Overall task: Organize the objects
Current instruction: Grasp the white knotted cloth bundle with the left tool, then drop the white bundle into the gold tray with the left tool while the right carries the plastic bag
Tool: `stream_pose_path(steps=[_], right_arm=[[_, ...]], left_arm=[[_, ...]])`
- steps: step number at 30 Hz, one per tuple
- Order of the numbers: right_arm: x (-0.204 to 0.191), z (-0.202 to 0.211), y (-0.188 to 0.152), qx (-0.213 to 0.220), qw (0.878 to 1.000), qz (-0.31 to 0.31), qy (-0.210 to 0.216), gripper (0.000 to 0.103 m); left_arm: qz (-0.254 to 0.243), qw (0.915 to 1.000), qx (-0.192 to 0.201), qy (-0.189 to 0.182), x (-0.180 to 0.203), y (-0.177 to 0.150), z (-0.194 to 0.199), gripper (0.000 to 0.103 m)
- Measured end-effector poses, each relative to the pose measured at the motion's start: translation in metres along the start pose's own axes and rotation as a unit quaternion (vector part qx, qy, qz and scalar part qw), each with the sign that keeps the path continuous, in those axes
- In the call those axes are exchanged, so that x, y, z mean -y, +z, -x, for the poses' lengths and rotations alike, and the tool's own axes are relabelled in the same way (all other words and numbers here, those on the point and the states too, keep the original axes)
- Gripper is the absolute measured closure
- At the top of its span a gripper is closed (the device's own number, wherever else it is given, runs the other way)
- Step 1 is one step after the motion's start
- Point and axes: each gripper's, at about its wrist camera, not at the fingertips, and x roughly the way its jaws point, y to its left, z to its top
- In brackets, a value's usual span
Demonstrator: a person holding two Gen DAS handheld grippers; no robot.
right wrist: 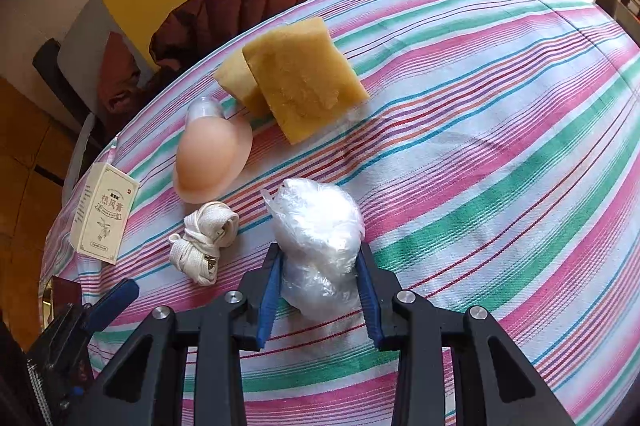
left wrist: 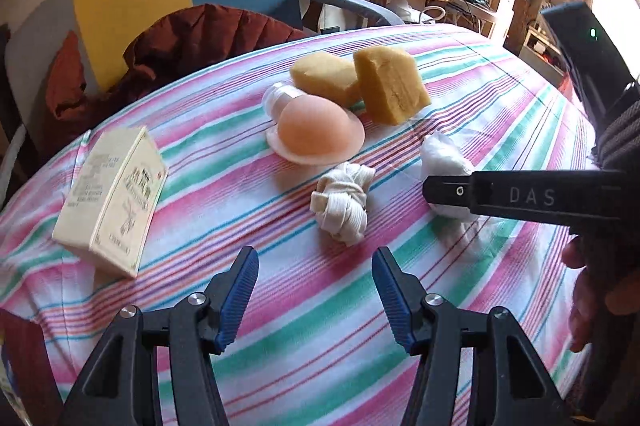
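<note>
Stripes of pink, green and white cover the counter [left wrist: 460, 65] seen by the left wrist camera. The left claw [left wrist: 315, 300] is held above the cloth with its jaws apart and nothing between them. Just ahead of it a knotted white strap bundle [left wrist: 343, 203] lies, with a cream carton [left wrist: 110, 199] well to the left. Farther back a peach silicone dome [left wrist: 314, 137] rests beside two yellow sponges [left wrist: 360, 83], which are touching each other. At the right edge the right claw's finger, marked DAS, is seen across a crumpled plastic bag [left wrist: 442, 155].

In the right wrist view the right claw [right wrist: 318, 290] is clamped on the crumpled plastic bag [right wrist: 320, 238], both blue pads [right wrist: 269, 296] pressed into its sides; the bag sits on the striped cloth. The strap bundle [right wrist: 204, 240] is just left of it, the dome [right wrist: 208, 157] and sponges [right wrist: 298, 85] beyond, the carton [right wrist: 104, 211] at the far left.
</note>
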Motion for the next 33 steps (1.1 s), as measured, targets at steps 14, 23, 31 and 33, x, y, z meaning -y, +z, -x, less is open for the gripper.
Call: stream_pose_path(steps=[14, 23, 31, 33], right_arm=[[0.006, 0.000, 0.010, -0.003, 1.000, -0.008, 0.004, 0.069], [0.001, 0.001, 0.010, 0.001, 1.000, 0.005, -0.004, 0.069], [-0.021, 0.001, 0.000, 0.007, 0.999, 0.047, 0.000, 0.069], [-0.029, 0.002, -0.005, 0.008, 0.998, 0.062, 0.005, 0.069]], left_arm=[[0.043, 0.9981, 0.025, -0.037, -0.005, 0.021, -0.039, 0.046], [0.043, 0.9976, 0.047, -0.026, -0.012, -0.002, -0.023, 0.069], [0.085, 0.9944, 0.062, -0.012, -0.031, -0.035, 0.000, 0.070], [0.093, 0.9935, 0.066, -0.004, -0.034, -0.045, 0.008, 0.070]])
